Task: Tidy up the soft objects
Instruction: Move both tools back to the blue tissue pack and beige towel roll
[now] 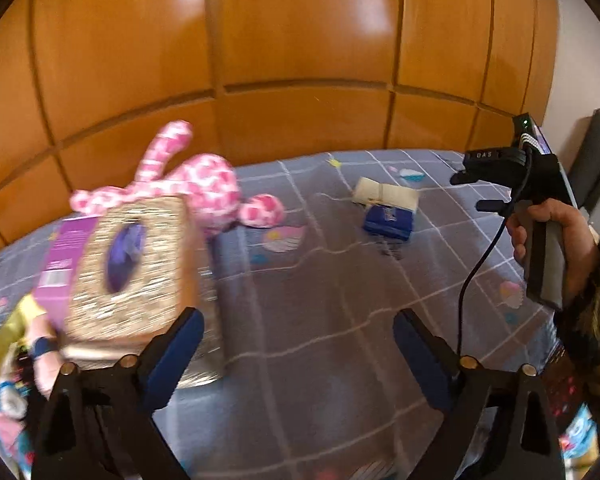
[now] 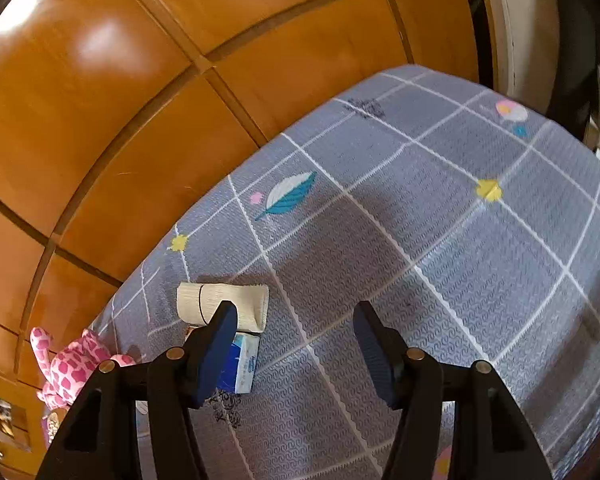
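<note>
You're clearly in somebody's bedroom, not a lab or anything. You've got a bed with a grey checked bedspread (image 2: pixel 440 240) printed with little leaves, stars and cartoon bits, pushed right up against a wall of glossy orange-brown wooden panels (image 1: pixel 300 40) that look like wardrobe doors. There's a pink spotted plush toy (image 1: pixel 204 184) lying on the covers, a glittery tissue box (image 1: pixel 128 268) next to it, and a pile of colourful stuff (image 1: pixel 8 380) at the edge, too blurry to make out. Off to one side you can see a white wall (image 1: pixel 572 80) and something dark and padded (image 1: pixel 594 156).
</note>
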Demonstrator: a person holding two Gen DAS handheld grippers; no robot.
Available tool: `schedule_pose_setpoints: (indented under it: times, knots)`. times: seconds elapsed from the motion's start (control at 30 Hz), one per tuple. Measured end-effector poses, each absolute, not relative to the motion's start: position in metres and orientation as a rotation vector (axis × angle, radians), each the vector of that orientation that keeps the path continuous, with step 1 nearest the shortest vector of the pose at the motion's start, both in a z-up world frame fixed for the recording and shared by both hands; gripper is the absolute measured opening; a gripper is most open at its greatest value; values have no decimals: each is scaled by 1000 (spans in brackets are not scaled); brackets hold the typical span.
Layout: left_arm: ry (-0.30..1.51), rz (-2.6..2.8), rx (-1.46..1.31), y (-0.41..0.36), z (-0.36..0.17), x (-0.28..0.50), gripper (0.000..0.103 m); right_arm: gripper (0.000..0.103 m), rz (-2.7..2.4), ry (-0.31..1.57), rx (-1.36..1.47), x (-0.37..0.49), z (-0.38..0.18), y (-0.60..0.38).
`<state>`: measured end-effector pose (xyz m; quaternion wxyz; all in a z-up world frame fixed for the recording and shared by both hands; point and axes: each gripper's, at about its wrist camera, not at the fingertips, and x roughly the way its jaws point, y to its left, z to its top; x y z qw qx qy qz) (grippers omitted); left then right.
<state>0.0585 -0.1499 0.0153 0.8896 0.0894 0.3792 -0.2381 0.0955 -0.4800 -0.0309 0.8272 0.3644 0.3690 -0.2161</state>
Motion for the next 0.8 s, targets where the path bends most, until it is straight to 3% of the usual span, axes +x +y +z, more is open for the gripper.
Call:
schedule_pose_setpoints:
  times: [0.8]
  knots:
    - [880,-691,373,-352,-71,190,97,61,-357,790,915,94,-38,-484]
